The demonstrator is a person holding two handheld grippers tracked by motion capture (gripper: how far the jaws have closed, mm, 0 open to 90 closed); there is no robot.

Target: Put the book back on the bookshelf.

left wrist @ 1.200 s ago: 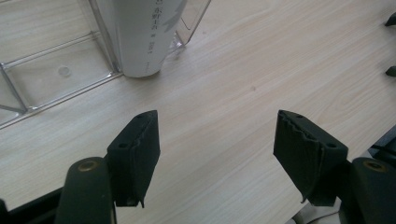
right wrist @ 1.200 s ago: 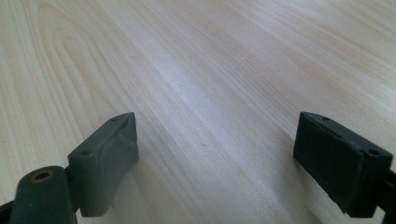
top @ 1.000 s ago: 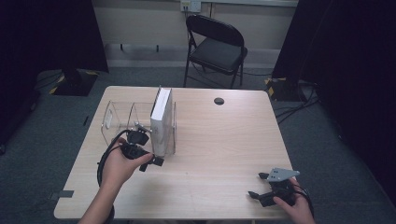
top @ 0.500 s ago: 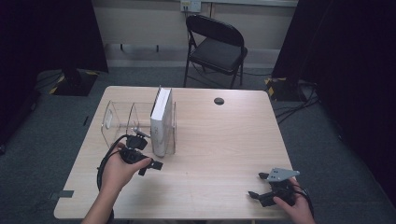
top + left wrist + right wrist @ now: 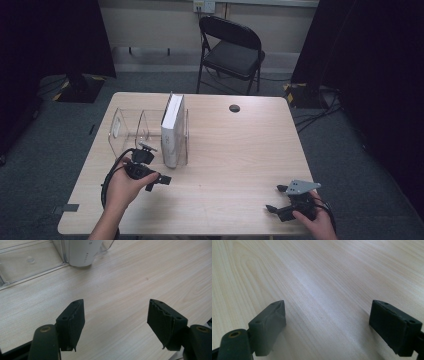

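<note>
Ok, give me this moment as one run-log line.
left gripper: open, empty, near rack | right gripper: open, empty, table's near right | white book: upright in clear rack | table

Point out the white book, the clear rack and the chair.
white book point(image 5: 172, 131): high view, its upright cover.
clear rack point(image 5: 116, 131): high view, left end wall.
chair point(image 5: 234, 55): high view, the seat.

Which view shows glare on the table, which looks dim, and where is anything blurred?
Right gripper view: a pale sheen crosses the table between the open tongs. High view: dim overall, surroundings nearly black. Left gripper view: the white book and clear rack look slightly soft.
</note>
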